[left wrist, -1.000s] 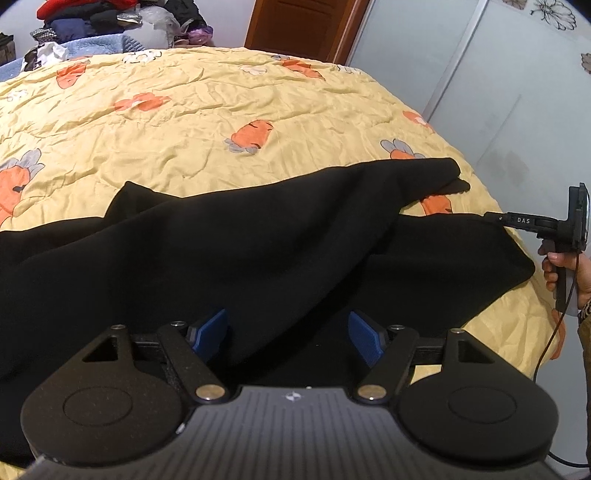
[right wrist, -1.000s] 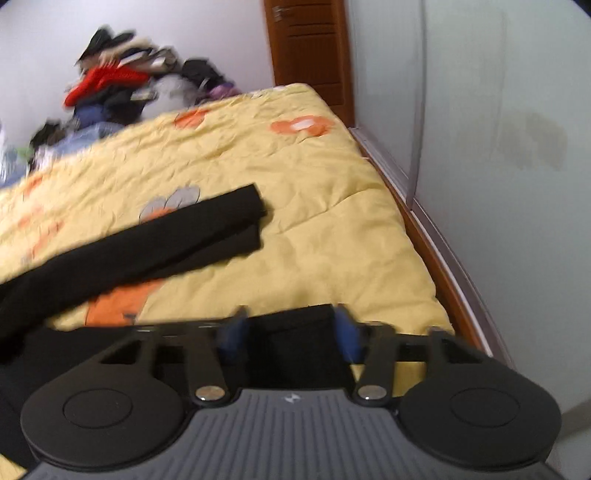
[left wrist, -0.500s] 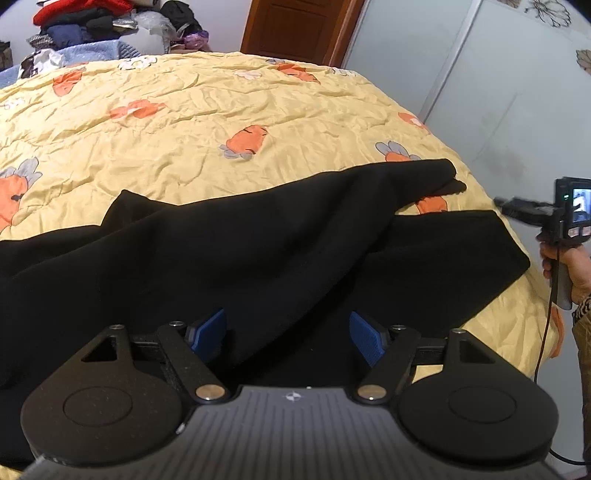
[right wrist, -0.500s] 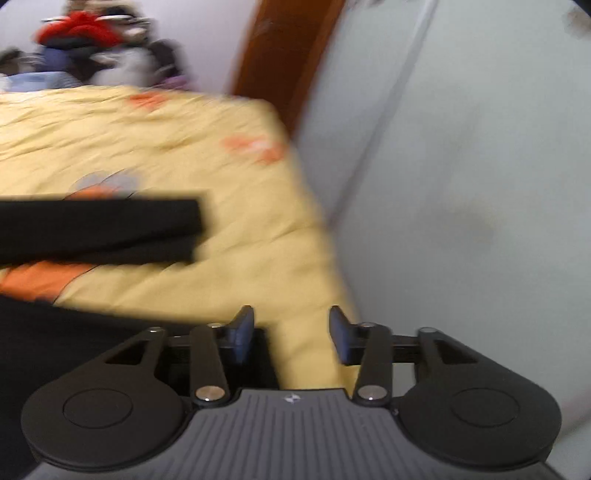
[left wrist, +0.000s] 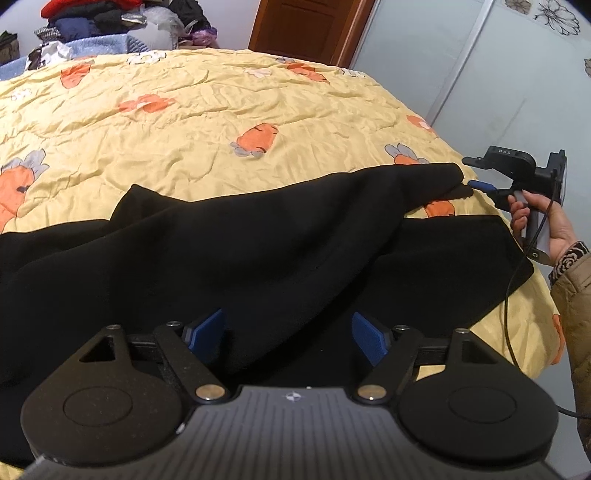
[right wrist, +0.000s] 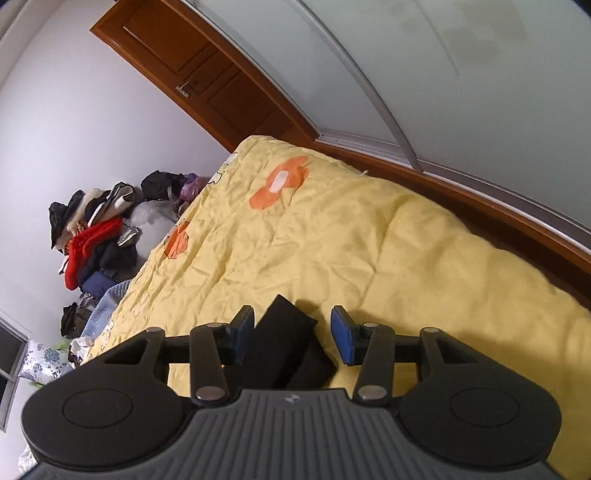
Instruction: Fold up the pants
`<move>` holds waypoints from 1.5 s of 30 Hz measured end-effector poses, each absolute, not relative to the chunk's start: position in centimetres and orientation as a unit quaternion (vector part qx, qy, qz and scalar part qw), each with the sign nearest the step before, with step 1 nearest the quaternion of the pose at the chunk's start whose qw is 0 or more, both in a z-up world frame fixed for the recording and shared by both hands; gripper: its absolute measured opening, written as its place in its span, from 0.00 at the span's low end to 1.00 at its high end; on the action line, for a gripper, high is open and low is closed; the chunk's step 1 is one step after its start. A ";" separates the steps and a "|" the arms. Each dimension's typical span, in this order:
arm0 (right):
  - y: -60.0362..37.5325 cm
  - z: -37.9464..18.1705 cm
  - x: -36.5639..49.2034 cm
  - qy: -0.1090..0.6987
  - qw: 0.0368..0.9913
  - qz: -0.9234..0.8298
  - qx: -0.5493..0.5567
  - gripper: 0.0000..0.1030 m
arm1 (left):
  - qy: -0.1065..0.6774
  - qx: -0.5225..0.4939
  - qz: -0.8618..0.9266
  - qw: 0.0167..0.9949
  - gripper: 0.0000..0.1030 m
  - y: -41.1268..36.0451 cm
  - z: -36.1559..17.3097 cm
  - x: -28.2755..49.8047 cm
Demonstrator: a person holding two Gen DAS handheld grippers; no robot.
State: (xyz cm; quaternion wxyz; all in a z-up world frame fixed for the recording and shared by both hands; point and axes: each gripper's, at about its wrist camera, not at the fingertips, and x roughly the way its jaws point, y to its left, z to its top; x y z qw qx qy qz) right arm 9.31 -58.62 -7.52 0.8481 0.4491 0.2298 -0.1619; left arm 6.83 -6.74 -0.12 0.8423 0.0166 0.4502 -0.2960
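Observation:
Black pants [left wrist: 258, 251] lie spread across the yellow carrot-print quilt [left wrist: 184, 122], one leg reaching far right, the other nearer the bed's front edge. My left gripper [left wrist: 288, 332] is open, its blue pads wide apart over the pants' near part. My right gripper [left wrist: 480, 184] shows in the left wrist view at the far leg's end. In the right wrist view the right gripper [right wrist: 291, 332] is open, and the black leg cuff [right wrist: 288, 343] lies between its pads, which stand apart from it.
A pile of clothes [left wrist: 110, 18] sits at the far end of the bed, also in the right wrist view [right wrist: 99, 236]. A wooden door [left wrist: 306, 26] and a sliding wardrobe panel [left wrist: 498, 74] stand along the right. The bed's wooden edge [right wrist: 480, 206] runs beside the quilt.
My right gripper has left the near leg's corner, swung to the far leg's cuff and rolled sideways. The left gripper has stayed over the pants.

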 end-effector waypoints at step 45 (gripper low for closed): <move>-57.7 -5.0 7.7 0.204 0.818 -0.121 0.525 0.11 | 0.328 0.234 -0.331 0.853 0.67 -14.4 -3.9 3.5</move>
